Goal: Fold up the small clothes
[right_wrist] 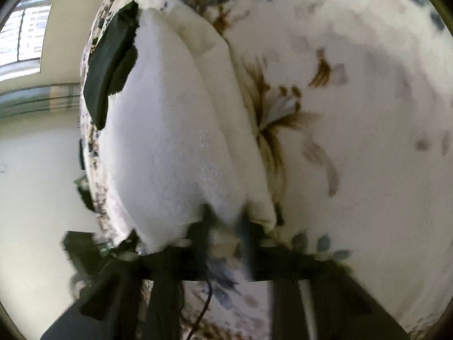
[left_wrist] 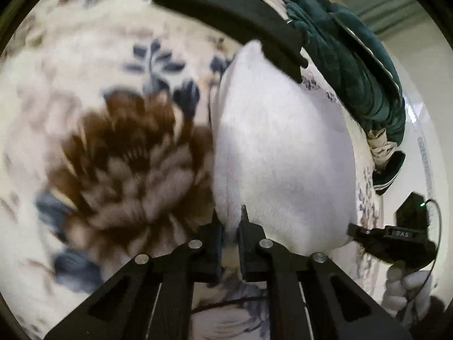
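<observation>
My left gripper (left_wrist: 230, 243) pinches the near hem of a white fleece garment (left_wrist: 283, 147), jaws drawn narrow with the cloth between them. My right gripper (right_wrist: 226, 226) is likewise clamped on a near corner of the same white garment (right_wrist: 170, 147), though blur softens its fingers. In the left wrist view the garment runs from the jaws toward 12 o'clock, its far end against a folded black garment (left_wrist: 235, 14) at 12 o'clock. A heap of dark green clothing (left_wrist: 348, 65) lies at 1 to 2 o'clock. All rest on a floral blanket (left_wrist: 113, 155), cream with a brown bloom at 9 o'clock. At 4 o'clock the other handheld unit (left_wrist: 396, 240) shows, gripped by a white-gloved hand (left_wrist: 405, 289); its small label is too blurred to read surely. In the right wrist view the black garment (right_wrist: 110, 65) sits at 11 o'clock, a window (right_wrist: 25, 25) at 10 o'clock.
</observation>
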`<control>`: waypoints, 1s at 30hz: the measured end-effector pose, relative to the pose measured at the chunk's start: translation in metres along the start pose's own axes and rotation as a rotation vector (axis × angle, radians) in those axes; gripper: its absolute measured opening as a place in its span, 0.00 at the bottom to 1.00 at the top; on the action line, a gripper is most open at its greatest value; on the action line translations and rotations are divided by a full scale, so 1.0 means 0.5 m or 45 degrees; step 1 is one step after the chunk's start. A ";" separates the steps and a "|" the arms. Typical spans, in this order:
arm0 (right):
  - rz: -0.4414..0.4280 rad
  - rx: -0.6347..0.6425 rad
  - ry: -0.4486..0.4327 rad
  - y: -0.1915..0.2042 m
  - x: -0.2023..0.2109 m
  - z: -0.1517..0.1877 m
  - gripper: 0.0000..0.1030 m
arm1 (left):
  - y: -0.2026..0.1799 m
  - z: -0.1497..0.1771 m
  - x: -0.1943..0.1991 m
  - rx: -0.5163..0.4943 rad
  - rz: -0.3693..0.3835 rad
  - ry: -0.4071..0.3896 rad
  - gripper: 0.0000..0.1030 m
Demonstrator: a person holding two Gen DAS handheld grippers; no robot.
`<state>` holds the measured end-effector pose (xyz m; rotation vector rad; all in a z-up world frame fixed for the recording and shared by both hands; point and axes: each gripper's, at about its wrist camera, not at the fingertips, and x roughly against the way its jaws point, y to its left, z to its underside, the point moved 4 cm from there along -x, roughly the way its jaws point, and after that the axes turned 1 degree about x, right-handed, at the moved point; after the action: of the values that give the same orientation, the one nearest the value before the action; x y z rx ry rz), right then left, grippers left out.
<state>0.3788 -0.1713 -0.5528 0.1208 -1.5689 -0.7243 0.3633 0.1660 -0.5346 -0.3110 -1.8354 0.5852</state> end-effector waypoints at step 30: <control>-0.450 -0.073 0.227 0.015 -0.134 -0.139 0.49 | -0.007 -0.153 -0.122 0.154 0.493 0.078 0.27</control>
<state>0.4564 -0.1585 -0.6095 0.4167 -1.3686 -1.0051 0.4557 0.1518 -0.5632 -0.6030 -1.6814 0.9385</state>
